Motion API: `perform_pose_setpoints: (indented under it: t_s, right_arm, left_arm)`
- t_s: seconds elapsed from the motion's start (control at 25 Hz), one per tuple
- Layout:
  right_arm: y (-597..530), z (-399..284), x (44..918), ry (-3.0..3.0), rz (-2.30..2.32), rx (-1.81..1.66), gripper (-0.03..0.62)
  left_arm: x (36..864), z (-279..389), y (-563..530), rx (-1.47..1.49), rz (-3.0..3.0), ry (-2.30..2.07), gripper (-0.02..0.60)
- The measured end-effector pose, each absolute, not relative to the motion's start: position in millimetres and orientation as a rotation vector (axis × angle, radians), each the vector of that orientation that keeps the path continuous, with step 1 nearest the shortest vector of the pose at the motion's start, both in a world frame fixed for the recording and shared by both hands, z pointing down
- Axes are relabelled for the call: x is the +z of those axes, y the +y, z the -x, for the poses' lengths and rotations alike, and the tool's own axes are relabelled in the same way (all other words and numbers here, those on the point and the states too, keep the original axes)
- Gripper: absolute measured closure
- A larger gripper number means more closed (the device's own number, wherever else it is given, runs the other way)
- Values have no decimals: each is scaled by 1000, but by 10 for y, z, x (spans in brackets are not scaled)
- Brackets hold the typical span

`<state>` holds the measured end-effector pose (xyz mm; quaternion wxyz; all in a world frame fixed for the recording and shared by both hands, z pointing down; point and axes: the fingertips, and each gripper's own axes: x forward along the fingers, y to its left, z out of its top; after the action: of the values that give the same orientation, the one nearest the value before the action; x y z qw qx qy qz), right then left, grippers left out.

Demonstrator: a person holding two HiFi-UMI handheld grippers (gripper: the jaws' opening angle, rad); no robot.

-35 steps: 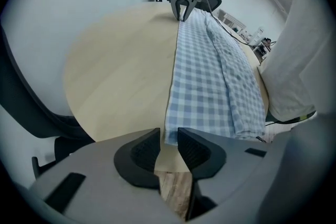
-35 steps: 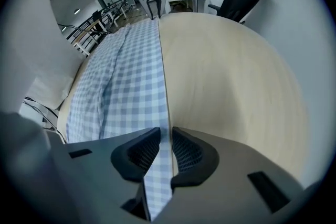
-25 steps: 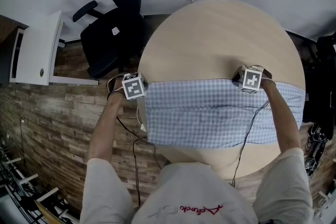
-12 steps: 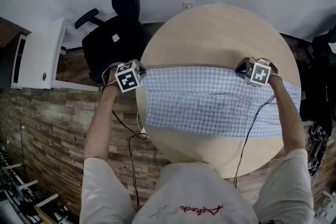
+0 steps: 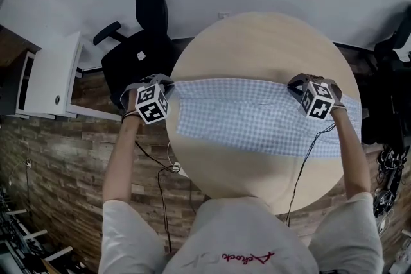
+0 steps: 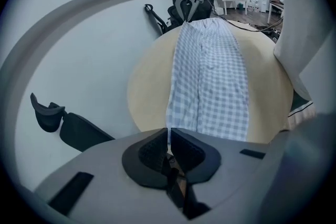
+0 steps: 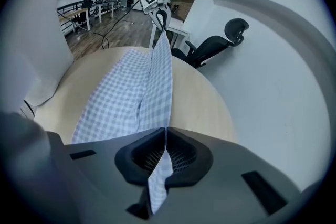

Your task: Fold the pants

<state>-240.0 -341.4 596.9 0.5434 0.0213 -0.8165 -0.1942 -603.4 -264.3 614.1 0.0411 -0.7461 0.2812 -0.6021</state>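
left claw [image 6: 168, 136], right claw [image 7: 166, 136] seemingly clamp pants [image 5: 250, 115].

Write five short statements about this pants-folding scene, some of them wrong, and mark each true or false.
1. The left gripper has its jaws shut on an edge of the pants. True.
2. The right gripper is empty, with its jaws wide apart. False: its jaws are shut on the pants' cloth.
3. The pants are light blue and white check. True.
4. The table is square. False: it is round, with a pale wood top.
5. The pants lie wholly flat on the table. False: the gripped edge is lifted and stretched between the two grippers, and only the rest lies on the table.
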Motion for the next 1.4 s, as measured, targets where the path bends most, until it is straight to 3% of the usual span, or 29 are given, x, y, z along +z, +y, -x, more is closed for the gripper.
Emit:
perform_pose_setpoints:
  t_s: [0.24,0.76,1.4]
  right_arm:
    - [-2763,2246,6125,-1894,-99,-579,557]
    - [-1555,2057,6917,-1810,-55,-472,557]
    - [-1095,1978,7584,-1733,-33,-304,556]
  left_arm:
    - [6375,5981,-2061,-1853,2225,837,537]
    - [7253,5868,-1133,-2009,2298,719,537]
    - [7643,5887,-736,-2002,2410,695,534]
